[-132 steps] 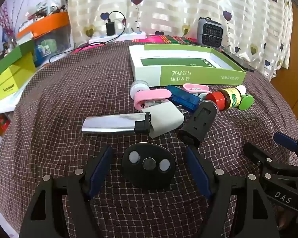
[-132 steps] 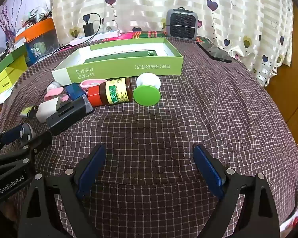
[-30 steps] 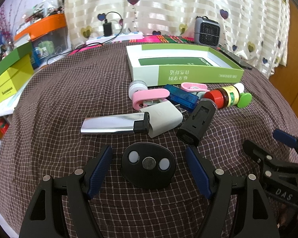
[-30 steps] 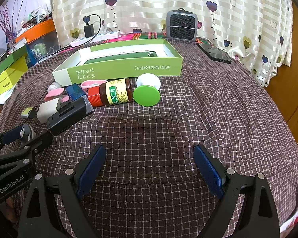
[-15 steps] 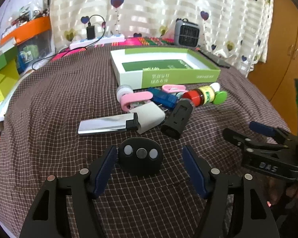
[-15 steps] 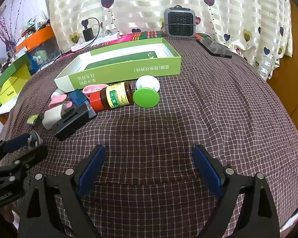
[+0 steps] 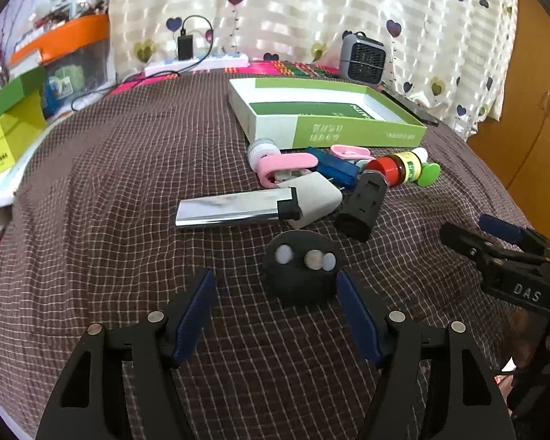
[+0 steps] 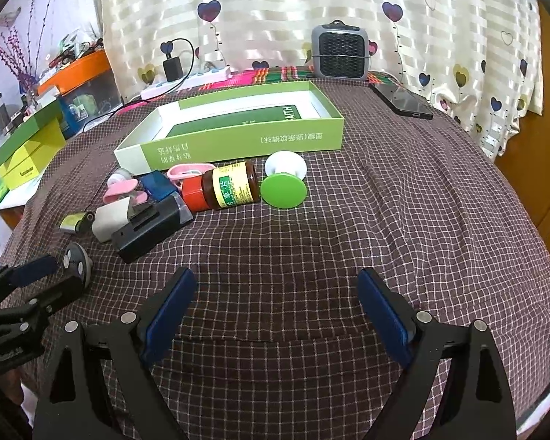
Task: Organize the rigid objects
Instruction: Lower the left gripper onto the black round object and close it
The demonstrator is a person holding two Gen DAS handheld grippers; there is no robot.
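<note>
Just beyond left gripper [image 7: 275,311] fingers [image 7: 192,311], black disc [image 7: 301,268] lies untouched.

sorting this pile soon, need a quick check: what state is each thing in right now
left gripper: open, nothing held
right gripper: open, empty
green box: open, lidless
brown bottle: on its side, red cap on
black round disc: flat on cloth, near the left gripper's right finger
silver lighter: lying flat
phone: screen dark
</note>
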